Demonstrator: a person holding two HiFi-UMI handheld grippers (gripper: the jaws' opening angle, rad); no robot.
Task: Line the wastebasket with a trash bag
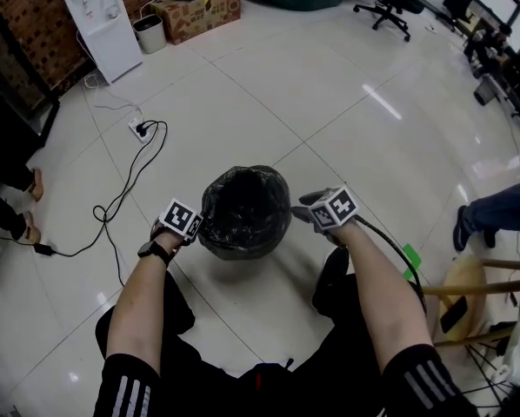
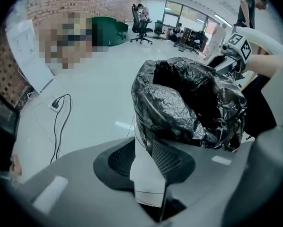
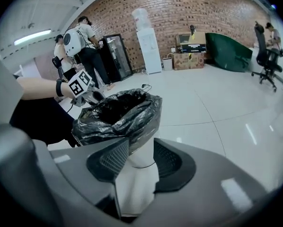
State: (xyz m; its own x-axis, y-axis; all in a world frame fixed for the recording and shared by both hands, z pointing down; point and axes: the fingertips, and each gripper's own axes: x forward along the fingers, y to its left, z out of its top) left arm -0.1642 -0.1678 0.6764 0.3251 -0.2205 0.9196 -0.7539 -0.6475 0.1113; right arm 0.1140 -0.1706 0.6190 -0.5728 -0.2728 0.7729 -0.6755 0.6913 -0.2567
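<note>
A round white wastebasket [image 1: 230, 252] stands on the tile floor just ahead of me, with a black trash bag [image 1: 244, 207] set inside it and folded out over the rim. My left gripper [image 1: 190, 226] is at the rim's left side. In the left gripper view the left gripper [image 2: 144, 148] is open and the basket's white wall [image 2: 144, 174] shows through the gap, under the bag's crinkled hem [image 2: 167, 112]. My right gripper [image 1: 316, 215] is at the rim's right side. In the right gripper view the right gripper [image 3: 141, 150] is open, with the white wall [image 3: 142, 161] below the bag [image 3: 118, 115].
A power strip with black cables [image 1: 140, 129] lies on the floor to the left. At the back left are a water dispenser [image 1: 103, 20], a small bin [image 1: 149, 33] and cardboard boxes [image 1: 199, 11]. A wooden stool [image 1: 469, 289] and a seated person's foot [image 1: 463, 228] are at the right.
</note>
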